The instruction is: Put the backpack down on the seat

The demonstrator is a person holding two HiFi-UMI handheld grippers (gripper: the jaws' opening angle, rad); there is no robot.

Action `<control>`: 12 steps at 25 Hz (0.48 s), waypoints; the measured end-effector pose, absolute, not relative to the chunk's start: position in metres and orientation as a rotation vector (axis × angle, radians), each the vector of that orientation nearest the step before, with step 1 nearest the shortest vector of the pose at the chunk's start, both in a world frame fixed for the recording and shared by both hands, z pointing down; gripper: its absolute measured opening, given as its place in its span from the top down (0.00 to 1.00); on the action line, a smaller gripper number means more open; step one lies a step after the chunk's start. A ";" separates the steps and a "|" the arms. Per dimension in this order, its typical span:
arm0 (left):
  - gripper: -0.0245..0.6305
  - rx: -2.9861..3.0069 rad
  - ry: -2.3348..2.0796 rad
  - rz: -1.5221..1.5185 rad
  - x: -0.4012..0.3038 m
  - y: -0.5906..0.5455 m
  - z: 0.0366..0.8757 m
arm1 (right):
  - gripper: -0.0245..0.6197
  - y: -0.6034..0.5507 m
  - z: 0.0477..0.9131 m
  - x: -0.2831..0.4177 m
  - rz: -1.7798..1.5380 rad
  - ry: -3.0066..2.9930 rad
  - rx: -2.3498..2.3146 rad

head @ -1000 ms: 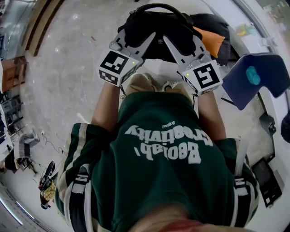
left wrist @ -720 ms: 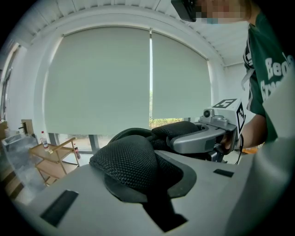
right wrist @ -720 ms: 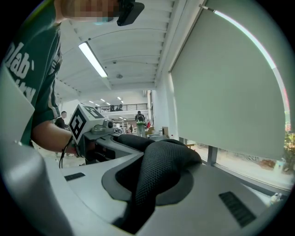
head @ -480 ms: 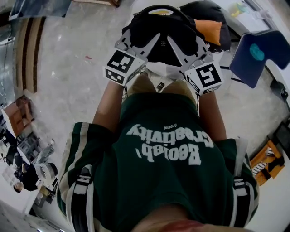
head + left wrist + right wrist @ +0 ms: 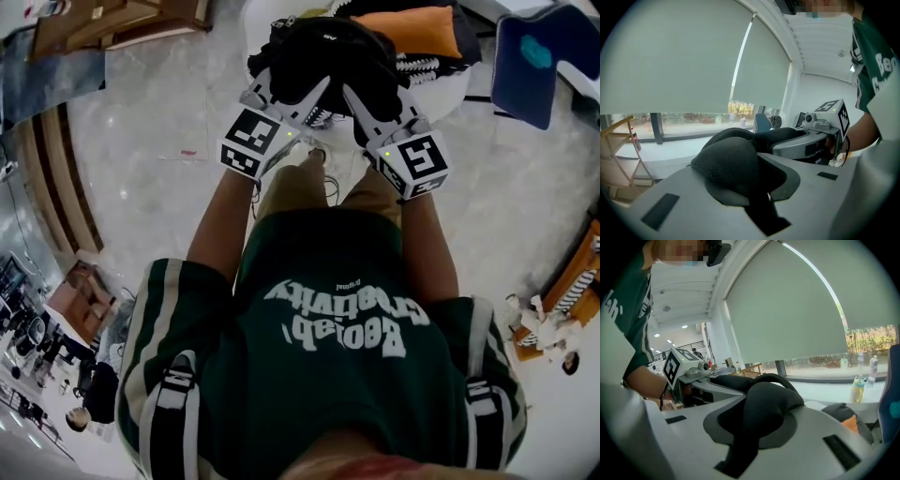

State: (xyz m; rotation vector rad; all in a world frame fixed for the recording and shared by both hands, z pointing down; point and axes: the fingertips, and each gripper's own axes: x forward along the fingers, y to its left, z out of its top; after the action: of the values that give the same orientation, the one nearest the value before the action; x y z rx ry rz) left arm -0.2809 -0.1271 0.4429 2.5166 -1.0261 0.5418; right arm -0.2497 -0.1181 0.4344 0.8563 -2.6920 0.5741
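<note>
A black backpack (image 5: 323, 52) hangs in front of the person, held by both grippers over a white round seat (image 5: 441, 89); whether it touches the seat I cannot tell. My left gripper (image 5: 286, 82) is shut on a padded black mesh strap (image 5: 729, 161), which bulges out between its jaws. On the other side, my right gripper (image 5: 375, 86) is shut on a second mesh strap (image 5: 771, 411). In the left gripper view my left gripper (image 5: 750, 187) faces the right gripper (image 5: 820, 133). The right gripper view shows my right gripper (image 5: 754, 427) and, beyond it, the left gripper (image 5: 689, 371).
An orange and black bundle (image 5: 412, 26) lies on the seat behind the backpack. A blue chair (image 5: 539, 52) stands to the right. A bottle (image 5: 857, 389) stands on the far ledge by the window. Wooden furniture (image 5: 112, 23) stands at the far left on the marble floor.
Both grippers have carried the backpack forward and down, from over bare floor to over the white seat. The orange bundle now lies just behind it. Both grips are unchanged.
</note>
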 end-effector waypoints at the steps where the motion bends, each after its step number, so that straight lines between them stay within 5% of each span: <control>1: 0.85 2.509 -1.017 0.546 -0.285 -0.132 0.456 | 0.85 -0.122 0.448 -0.254 0.597 -2.681 0.861; 12: 0.83 2.399 -0.905 0.663 -0.318 -0.177 0.586 | 0.84 -0.184 0.582 -0.280 0.704 -2.543 0.894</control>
State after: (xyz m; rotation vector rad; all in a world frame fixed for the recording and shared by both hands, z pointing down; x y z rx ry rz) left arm -0.3178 -0.1773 0.5857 2.3994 -0.9047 0.6627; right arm -0.2804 -0.1845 0.5821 0.8943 -2.5429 0.7041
